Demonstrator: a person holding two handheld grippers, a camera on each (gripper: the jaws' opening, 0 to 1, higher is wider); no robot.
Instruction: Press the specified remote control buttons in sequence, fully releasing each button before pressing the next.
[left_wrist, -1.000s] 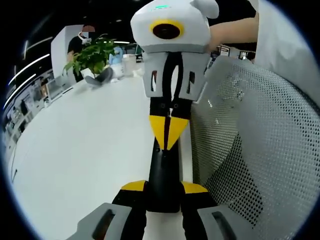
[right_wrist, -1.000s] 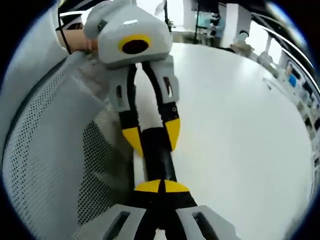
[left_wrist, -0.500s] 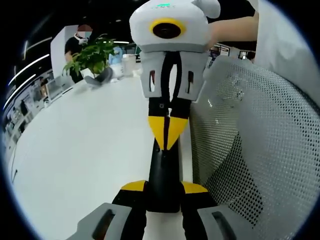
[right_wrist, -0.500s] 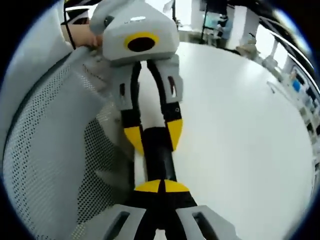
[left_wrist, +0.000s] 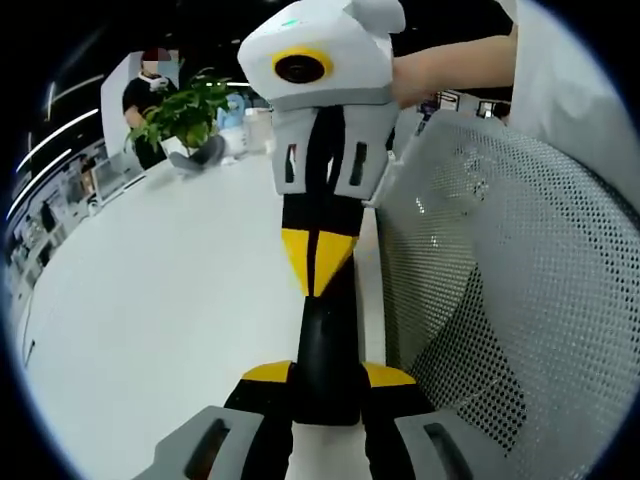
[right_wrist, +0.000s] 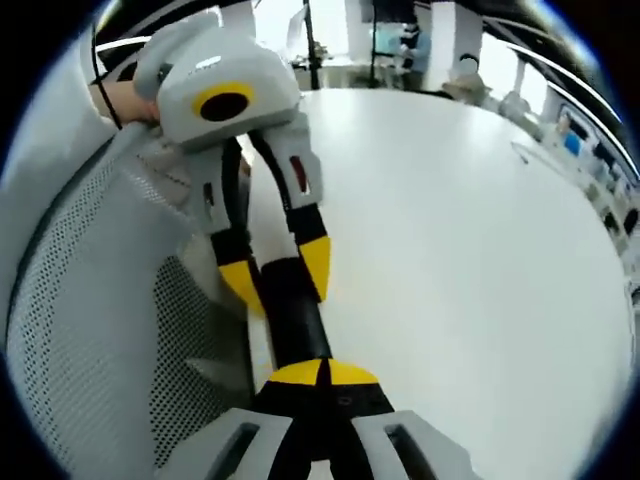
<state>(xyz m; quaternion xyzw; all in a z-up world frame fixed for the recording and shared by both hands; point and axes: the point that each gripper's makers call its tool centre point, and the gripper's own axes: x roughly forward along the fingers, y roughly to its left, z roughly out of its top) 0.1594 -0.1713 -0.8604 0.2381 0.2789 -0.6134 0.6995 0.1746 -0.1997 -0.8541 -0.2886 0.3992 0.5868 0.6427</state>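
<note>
My left hand-held gripper (left_wrist: 325, 375) clamps one end of the slim black plastic remote control (left_wrist: 325, 350), near the worktop (left_wrist: 170, 300) edge; right hand-held gripper (right_wrist: 322, 372) closed tip-to-tip on the other end. Light, rigid, slick; grip the long sides.

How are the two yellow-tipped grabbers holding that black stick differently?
The left gripper has its yellow tips spread on either side of the black remote control, clamping one end. The right gripper has its yellow tips pressed together over the other end. In the right gripper view the left gripper's tips straddle the remote; in the left gripper view the right gripper's tips form a closed point. Both are white and black with yellow tips, over the white table.
</note>
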